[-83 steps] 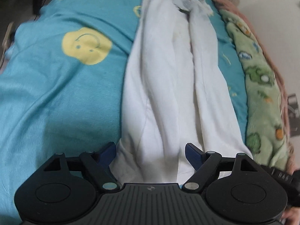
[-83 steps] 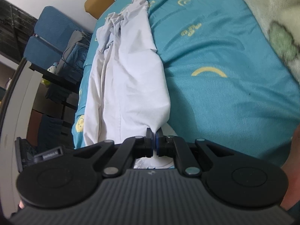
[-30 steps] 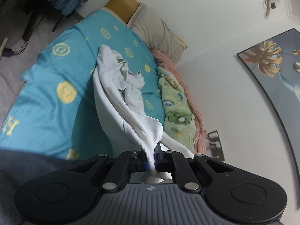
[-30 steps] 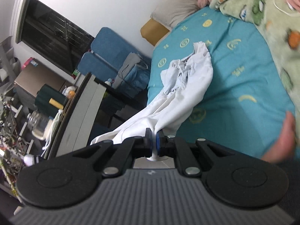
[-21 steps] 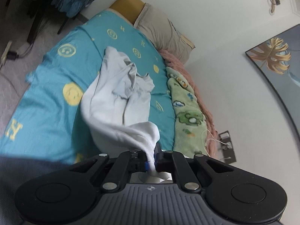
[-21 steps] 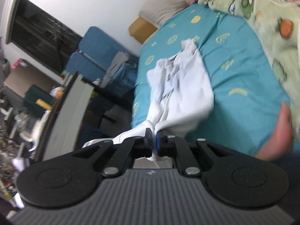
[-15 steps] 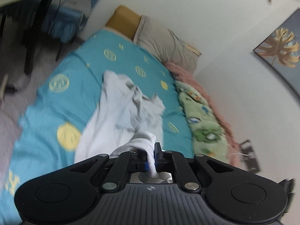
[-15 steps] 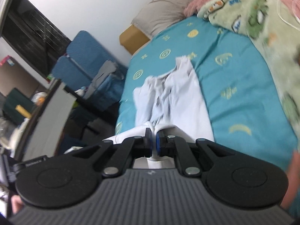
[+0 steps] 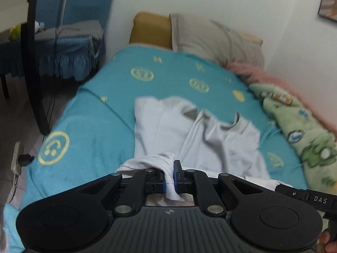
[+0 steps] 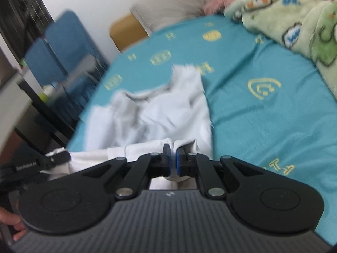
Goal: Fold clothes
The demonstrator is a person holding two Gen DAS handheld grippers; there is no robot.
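A white garment [image 9: 202, 139] lies crumpled along the teal bed sheet [image 9: 101, 126], its collar end pointing toward the pillows. My left gripper [image 9: 173, 175] is shut on a bunched corner of the near hem, with cloth hanging out below the pads. In the right wrist view the same white garment [image 10: 155, 113] spreads ahead, blurred by motion. My right gripper [image 10: 173, 160] is shut on the other hem corner. The hem stretches between both grippers, low over the sheet, and the other gripper's body [image 10: 31, 164] shows at the left edge.
A grey pillow [image 9: 217, 40] and a tan headboard cushion [image 9: 151, 29] sit at the far end. A green patterned blanket [image 9: 303, 130] and a pink fuzzy one [image 9: 259, 73] run along the wall side. A blue chair [image 9: 69, 40] and a dark table leg [image 9: 31, 63] stand left of the bed.
Both grippers have swung forward and down over the bed with the hem. The lifted garment has dropped onto the sheet, and the hem now hangs low over its near part.
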